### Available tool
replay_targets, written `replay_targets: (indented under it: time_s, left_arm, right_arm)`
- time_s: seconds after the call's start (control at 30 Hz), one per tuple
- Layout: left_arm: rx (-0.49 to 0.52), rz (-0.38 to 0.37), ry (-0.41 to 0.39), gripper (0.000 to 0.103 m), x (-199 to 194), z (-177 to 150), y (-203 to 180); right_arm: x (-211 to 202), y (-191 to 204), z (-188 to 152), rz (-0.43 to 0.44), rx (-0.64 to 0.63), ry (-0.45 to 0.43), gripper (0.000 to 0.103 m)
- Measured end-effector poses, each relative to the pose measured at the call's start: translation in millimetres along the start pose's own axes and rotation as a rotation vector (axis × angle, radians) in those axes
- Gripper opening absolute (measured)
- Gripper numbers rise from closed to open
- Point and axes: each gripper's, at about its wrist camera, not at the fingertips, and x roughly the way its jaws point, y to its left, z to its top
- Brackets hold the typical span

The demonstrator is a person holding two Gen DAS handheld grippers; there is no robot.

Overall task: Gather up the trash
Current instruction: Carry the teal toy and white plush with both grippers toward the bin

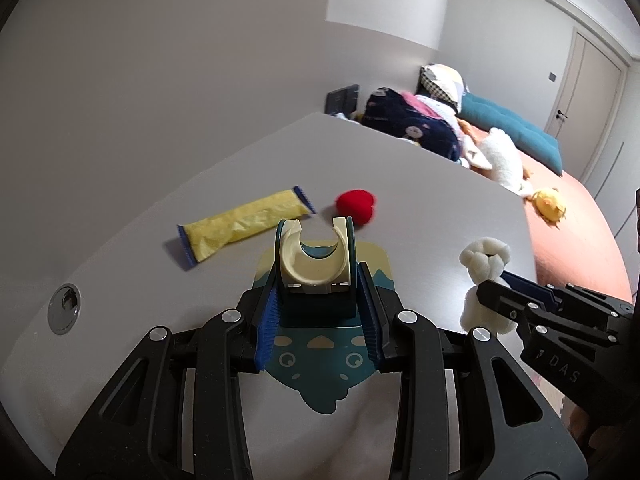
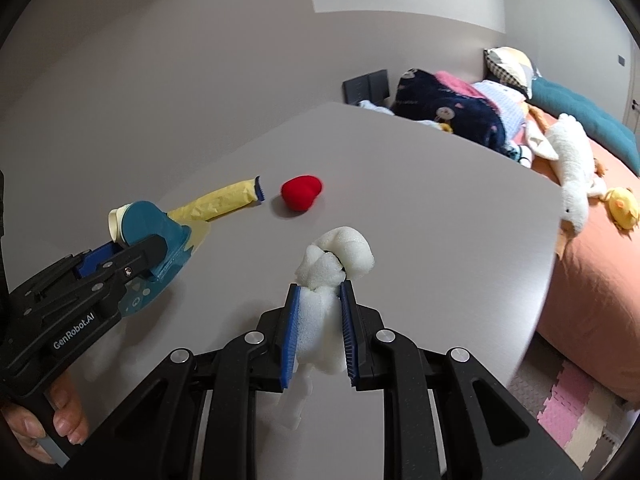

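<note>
- The left gripper [image 1: 318,280] is clamped on a small teal and cream dustpan [image 1: 316,264], its blue pads pressed against the block below the cream clip; the pan's scoop with a cartoon face hangs under the fingers, above the grey table [image 1: 420,200].
- The right gripper [image 2: 320,316] is squeezed shut around a crumpled wad of white foam [image 2: 336,256], which bulges out past the fingertips and sits just over the tabletop.
- The two grippers are side by side, the dustpan to the left of the foam.
- A yellow snack wrapper [image 1: 244,224] with blue crimped ends lies flat on the table beyond the dustpan.
- Just beside the wrapper's far end is a small red heart-shaped cushion [image 1: 356,204], not touching it.
- A round metal cable grommet [image 1: 64,308] is set into the table on the left.
- Past the table's far edge, a bed with an orange cover [image 2: 592,280] holds a white plush goose [image 2: 572,168] and a yellow plush chick [image 2: 622,208].
</note>
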Motion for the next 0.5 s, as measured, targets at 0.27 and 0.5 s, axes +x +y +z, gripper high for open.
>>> replay_targets:
  time_s: [0.27,0.5]
  left_arm:
    - [0.046,-0.032,-0.016,0.035,-13.4,-6.0,-36.6]
    - [0.094,-0.069,-0.019,0.035,-23.8,-13.7,-69.8]
  right_arm:
    - [-34.7,-28.1,-12.9,-0.033,0.037,-0.039,0.021]
    - [-62.7,-51.9,-29.3,-0.058,0.071,-0.065,0.021]
